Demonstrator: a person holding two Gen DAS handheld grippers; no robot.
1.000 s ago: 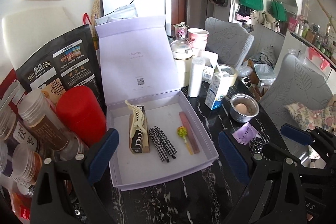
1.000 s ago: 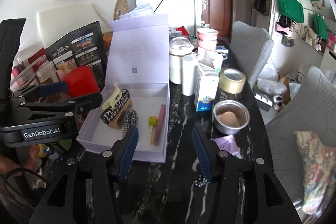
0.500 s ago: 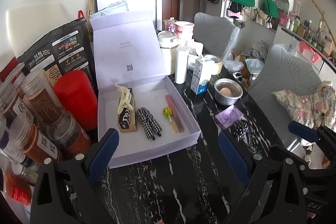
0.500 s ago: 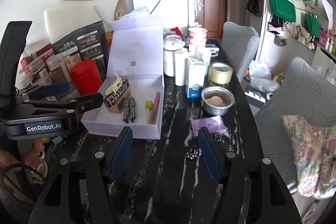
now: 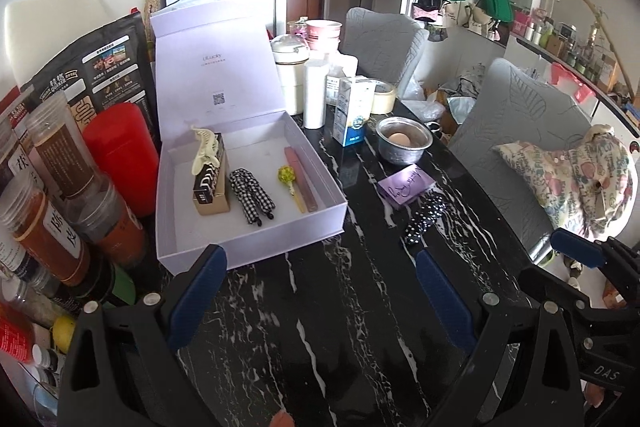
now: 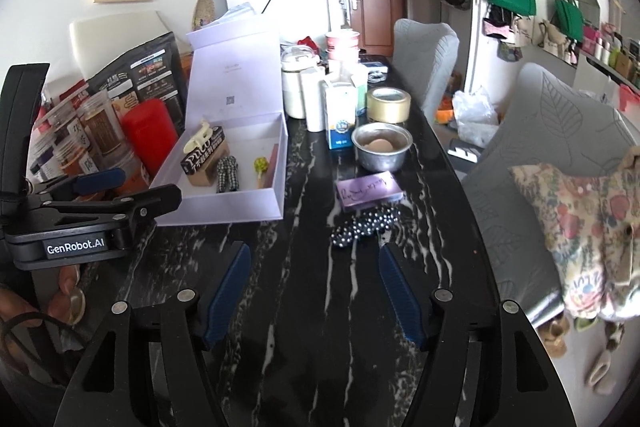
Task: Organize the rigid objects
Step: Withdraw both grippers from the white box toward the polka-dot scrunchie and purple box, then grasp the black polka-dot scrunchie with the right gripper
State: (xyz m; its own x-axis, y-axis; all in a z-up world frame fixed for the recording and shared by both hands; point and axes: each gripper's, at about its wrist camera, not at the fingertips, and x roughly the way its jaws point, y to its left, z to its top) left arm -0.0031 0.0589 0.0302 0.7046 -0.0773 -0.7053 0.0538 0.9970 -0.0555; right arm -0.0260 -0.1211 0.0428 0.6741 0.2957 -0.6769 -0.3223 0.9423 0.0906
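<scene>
An open lilac box [image 5: 256, 247] [image 6: 224, 205] sits on the black marble table. It holds a black carton with a cream claw clip [image 5: 206, 157], a checked hair bow [image 5: 252, 195], a yellow-green hair pin [image 5: 286, 177] and a pink stick [image 5: 300, 179]. A purple card [image 5: 406, 185] [image 6: 368, 191] and a black polka-dot hair piece [image 5: 424, 219] [image 6: 364, 227] lie on the table right of the box. My left gripper [image 5: 320, 291] is open and empty, in front of the box. My right gripper [image 6: 314, 287] is open and empty, just short of the polka-dot piece.
Jars [image 5: 52, 187] and a red canister [image 5: 120, 155] crowd the left of the box. A metal bowl with an egg [image 5: 404, 145], a milk carton [image 5: 354, 111], a tape roll [image 6: 388, 105] and white containers stand behind. Grey chairs [image 5: 516, 131] line the table's right edge.
Both grippers have drawn back from the box toward the table's near end. The polka-dot piece and purple card have come fully into view. Both stay open.
</scene>
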